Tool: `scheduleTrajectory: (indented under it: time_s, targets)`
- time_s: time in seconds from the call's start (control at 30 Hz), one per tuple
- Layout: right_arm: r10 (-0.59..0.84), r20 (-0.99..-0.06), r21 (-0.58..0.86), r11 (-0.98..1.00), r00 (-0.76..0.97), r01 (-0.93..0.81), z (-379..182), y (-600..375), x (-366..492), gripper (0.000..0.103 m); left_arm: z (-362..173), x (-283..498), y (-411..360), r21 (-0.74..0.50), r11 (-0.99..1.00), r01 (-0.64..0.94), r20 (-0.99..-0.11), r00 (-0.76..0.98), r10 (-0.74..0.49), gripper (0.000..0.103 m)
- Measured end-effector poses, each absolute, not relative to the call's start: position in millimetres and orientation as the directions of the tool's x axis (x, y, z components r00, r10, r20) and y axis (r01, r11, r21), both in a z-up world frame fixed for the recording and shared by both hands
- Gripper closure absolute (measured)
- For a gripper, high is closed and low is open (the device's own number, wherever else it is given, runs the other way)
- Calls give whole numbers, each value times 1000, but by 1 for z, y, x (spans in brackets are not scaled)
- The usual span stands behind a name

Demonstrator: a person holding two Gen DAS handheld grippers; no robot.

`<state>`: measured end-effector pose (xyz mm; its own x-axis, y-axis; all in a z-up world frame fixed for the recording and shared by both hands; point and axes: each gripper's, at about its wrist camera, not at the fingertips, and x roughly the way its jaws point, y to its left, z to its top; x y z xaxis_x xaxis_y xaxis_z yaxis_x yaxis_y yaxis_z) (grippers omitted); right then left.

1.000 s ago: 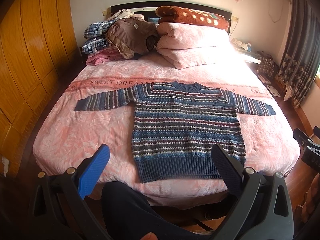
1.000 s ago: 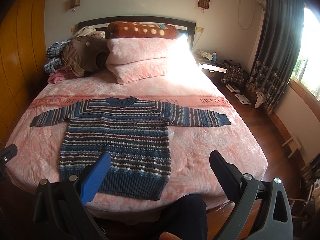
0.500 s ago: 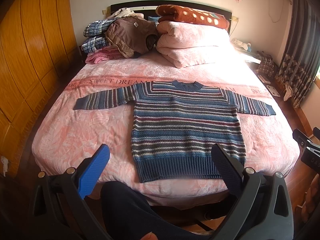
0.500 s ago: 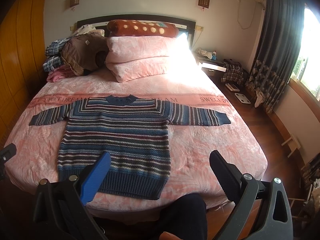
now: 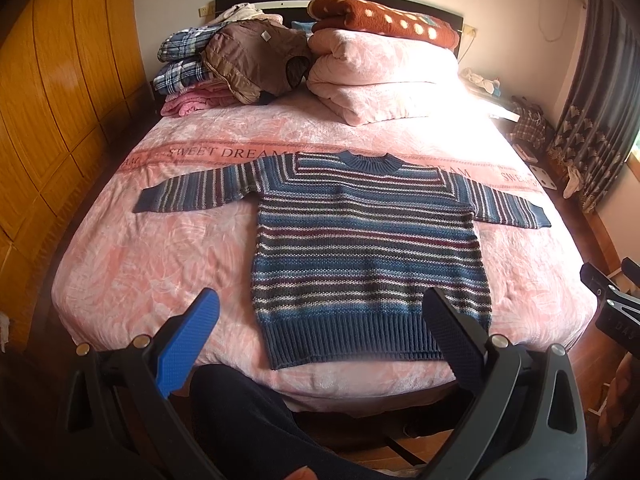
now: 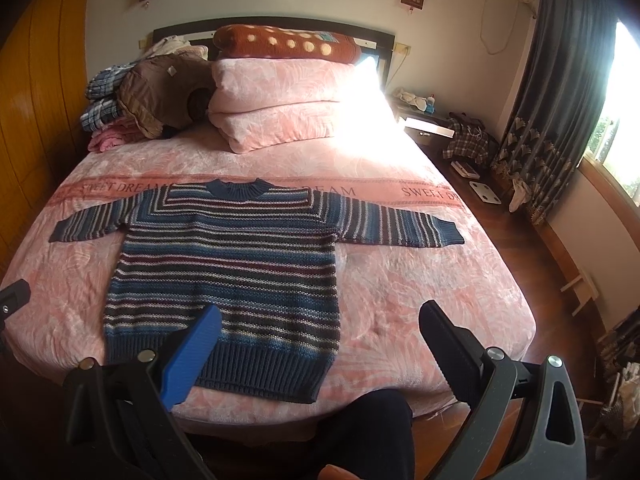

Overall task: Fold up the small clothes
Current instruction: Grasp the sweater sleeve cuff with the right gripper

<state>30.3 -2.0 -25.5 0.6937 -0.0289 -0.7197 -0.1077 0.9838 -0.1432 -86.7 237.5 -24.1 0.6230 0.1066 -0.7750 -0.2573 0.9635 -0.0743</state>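
Note:
A blue striped knit sweater lies flat and face up on the pink bed, both sleeves spread sideways, its ribbed hem toward the bed's near edge. My left gripper hangs open in the air before the foot of the bed, short of the hem, with nothing between its fingers. My right gripper is also open and empty, hovering over the near edge by the hem's right part. The right gripper's body shows at the far right of the left wrist view.
Folded pink pillows with a brown dotted blanket sit at the headboard, beside a pile of clothes. A wooden wardrobe runs along the left. A nightstand, curtains and a wood floor are on the right. A person's dark-trousered leg is below.
Both grippers have drifted slightly forward toward the bed, so the sweater sits a little nearer in both views. Both stay open.

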Motion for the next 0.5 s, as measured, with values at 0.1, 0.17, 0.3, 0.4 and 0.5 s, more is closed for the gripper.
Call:
scheduleTrajectory:
  time_s: [0.1,0.17,0.3,0.4,0.5]
  targets:
    - [-17,-707,-145,982,707,-121,-31,-2,39,4,-33,-74,242,-110,964,-242,-771,632,71,3]
    - [70,-676,-105,976,734,-190,-36,-8,45,4,-39,-68,244,-166,967,-191,-735,679,8,3]
    - [122,-701,-53,974,702,-222,-60,-25,78,4,-51,-43,239,-147,980,-132,-730,684,-17,3]
    - [122,-741,-10,981,661,-192,-83,-47,110,4,-67,-20,238,-177,978,-108,-754,654,-64,3]
    - [147,-769,67,986,623,-150,-107,-80,145,9,-83,1,236,-254,965,-68,-758,634,-155,3]
